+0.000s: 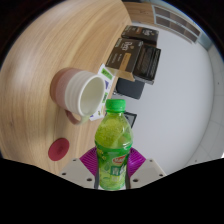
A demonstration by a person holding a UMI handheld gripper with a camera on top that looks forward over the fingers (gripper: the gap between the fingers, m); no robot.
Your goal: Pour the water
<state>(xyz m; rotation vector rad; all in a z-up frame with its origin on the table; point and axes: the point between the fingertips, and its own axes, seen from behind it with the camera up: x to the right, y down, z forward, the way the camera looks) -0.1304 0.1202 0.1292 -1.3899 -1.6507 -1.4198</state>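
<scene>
A green bottle (114, 146), cap on, is being held upright between the pads of the gripper (113, 168), just short of the white cup (84, 92) on the wooden table (60, 40). Carrying appears underway; uncapping and tilting over the cup are being called for next.

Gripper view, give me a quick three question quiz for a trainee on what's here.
1. True or false: the bottle is between the fingers.
2. What colour is the bottle's cap? A red, B green, C white.
3. Which white item sits on the table just beyond the bottle?

Key: 1 true, both pads seem to press on it. 2 B. 3 the cup, tilted with its mouth toward the bottle.
</scene>
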